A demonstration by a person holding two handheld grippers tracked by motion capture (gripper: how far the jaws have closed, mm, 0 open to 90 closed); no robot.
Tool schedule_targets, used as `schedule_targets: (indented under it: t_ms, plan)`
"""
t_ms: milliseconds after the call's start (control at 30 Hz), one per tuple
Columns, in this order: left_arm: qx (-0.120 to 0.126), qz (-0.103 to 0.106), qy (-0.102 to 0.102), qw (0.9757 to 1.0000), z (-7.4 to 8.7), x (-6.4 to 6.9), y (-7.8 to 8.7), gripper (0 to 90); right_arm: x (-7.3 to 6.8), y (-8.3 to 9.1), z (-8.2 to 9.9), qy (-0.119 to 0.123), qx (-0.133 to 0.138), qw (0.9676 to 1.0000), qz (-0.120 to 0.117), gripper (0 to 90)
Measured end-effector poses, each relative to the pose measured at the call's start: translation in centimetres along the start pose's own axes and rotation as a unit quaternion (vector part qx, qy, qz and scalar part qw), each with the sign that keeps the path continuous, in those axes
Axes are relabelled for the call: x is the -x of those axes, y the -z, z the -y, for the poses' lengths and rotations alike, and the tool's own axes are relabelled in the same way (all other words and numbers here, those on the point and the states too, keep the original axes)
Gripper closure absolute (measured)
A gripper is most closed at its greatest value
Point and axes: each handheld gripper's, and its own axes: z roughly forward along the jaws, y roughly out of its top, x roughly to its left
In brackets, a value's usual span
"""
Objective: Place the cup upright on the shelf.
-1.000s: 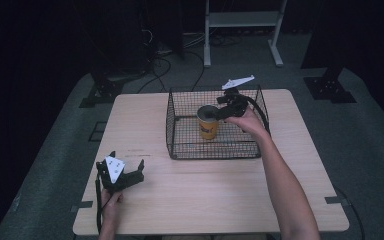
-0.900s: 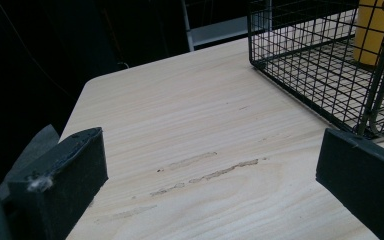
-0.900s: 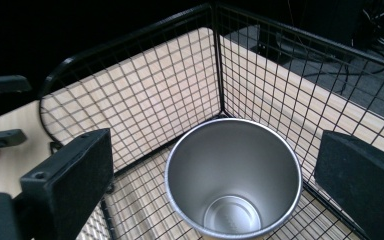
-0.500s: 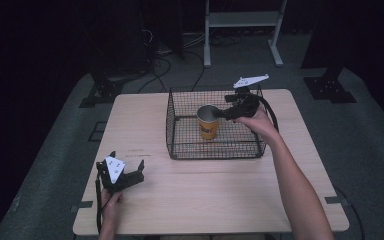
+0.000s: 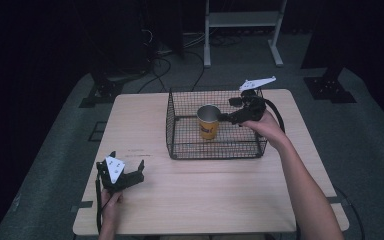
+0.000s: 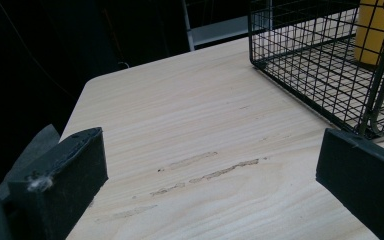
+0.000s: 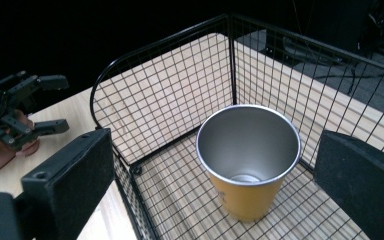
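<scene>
Cup (image 7: 247,160) stands free below wide-open right claw (image 7: 215,175).

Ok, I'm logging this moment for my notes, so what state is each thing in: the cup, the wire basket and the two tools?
Cup: upright, empty, standing in the basket, nothing gripping it.
Wire basket: open at the top, sitting flat on the table.
Right tool: open, held over the basket beside the cup.
Left tool: open, holding nothing, low at the table's near left corner.
</scene>
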Motion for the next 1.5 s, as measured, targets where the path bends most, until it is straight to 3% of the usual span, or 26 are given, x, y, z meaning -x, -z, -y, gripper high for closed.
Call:
schedule_targets:
  t_ms: [300,933,1433,1500]
  plan:
    - [-0.001,0.0,-0.001,1.0,0.0,0.0,0.0,0.0,-0.7,0.6,0.5,0.003,-0.016,0.9999,-0.005,2.4]
    - [0.0,0.0,-0.001,1.0,0.0,0.0,0.0,0.0,-2.3,2.5,1.7,0.005,-0.007,0.9999,-0.007,2.4]
    - [0.0,0.0,-0.001,1.0,0.0,0.0,0.0,0.0,-2.8,3.5,3.8,0.002,-0.011,0.9999,-0.004,2.8]
    - [0.0,0.0,-0.001,1.0,0.0,0.0,0.0,0.0,-2.8,3.7,4.2,0.002,-0.01,1.0,-0.001,12.1]
